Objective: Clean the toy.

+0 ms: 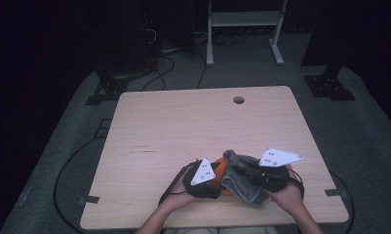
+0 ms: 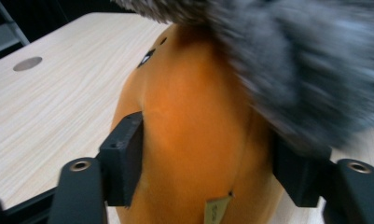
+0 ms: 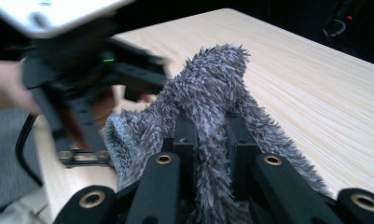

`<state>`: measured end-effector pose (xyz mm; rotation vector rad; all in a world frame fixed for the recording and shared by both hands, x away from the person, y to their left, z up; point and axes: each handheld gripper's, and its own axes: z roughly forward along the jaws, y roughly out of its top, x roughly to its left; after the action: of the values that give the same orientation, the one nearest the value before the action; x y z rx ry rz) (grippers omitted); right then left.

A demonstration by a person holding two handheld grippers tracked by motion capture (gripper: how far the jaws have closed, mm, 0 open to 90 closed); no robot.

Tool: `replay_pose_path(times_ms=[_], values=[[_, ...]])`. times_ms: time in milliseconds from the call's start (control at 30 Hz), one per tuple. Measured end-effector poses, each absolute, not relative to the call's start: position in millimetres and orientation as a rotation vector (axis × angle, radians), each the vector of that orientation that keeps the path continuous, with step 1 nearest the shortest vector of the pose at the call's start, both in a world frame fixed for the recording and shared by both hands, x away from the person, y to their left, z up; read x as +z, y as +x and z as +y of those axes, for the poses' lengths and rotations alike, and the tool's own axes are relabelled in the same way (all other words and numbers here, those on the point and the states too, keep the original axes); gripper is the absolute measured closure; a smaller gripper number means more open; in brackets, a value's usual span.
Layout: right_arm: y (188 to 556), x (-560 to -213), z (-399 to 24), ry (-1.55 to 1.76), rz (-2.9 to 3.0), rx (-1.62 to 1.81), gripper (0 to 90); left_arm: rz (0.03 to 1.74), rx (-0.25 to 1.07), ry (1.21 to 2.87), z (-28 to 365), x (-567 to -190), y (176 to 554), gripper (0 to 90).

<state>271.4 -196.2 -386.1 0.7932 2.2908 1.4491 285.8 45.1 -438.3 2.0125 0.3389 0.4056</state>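
An orange soft thing (image 1: 221, 165) with a small paper tag (image 2: 217, 210) sits near the table's front edge. My left gripper (image 1: 217, 174) grips it, a black pad pressing on each side (image 2: 124, 158). A grey fuzzy cloth (image 1: 238, 183) drapes over the orange thing's (image 2: 194, 107) top and right side, where it looks blurred (image 2: 306, 70). My right gripper (image 1: 241, 169) is shut on a fold of this cloth (image 3: 208, 88), and the fluffy pile stands up between its jaws (image 3: 211, 140). A hand holds each gripper from below.
The light wooden table (image 1: 183, 122) has a round cable hole (image 1: 238, 100) near its far edge. A white metal stand (image 1: 244, 29) and dark equipment stand on the grey floor beyond. Cables (image 1: 71, 165) trail on the floor at the left.
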Motion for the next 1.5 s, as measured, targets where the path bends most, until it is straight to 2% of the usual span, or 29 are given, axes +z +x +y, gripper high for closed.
replay_pose_path(times_ms=[200,400,600,767,933,1067,1100,1200,1300,1500], values=[[287.1,-400.1,-229.5,1.024,2.21,1.441,76.8,0.306,0.458,2.013,37.9,-435.8,281.4,36.5],[289.8,-393.9,-214.7,1.006,2.191,1.489,77.0,0.335,0.518,2.014,51.8,-421.3,284.2,36.3],[317.5,-396.7,-188.1,1.042,2.205,1.499,76.9,0.399,0.662,2.067,65.7,-421.5,292.1,35.0],[329.5,-412.0,-180.6,1.06,2.294,1.436,76.6,0.429,0.553,2.09,67.0,-429.2,295.7,25.9],[322.8,-417.9,-190.2,1.058,2.316,1.419,76.4,0.405,0.326,2.066,70.0,-422.5,297.9,25.0],[313.1,-424.9,-200.6,1.044,2.344,1.434,76.1,0.404,0.294,2.002,77.2,-415.5,300.9,22.9],[311.9,-425.5,-201.8,1.037,2.348,1.43,76.0,0.428,0.329,1.983,79.3,-415.1,303.8,22.9],[310.6,-427.3,-204.1,1.036,2.355,1.422,75.8,0.486,0.362,1.997,81.1,-417.6,308.3,23.7],[311.0,-428.7,-206.3,1.05,2.357,1.427,75.5,0.519,0.336,2.007,81.9,-422.6,311.1,26.1],[301.6,-409.6,-192.4,0.939,2.319,1.408,75.8,0.507,0.29,2.036,79.2,-431.0,306.8,28.9]])
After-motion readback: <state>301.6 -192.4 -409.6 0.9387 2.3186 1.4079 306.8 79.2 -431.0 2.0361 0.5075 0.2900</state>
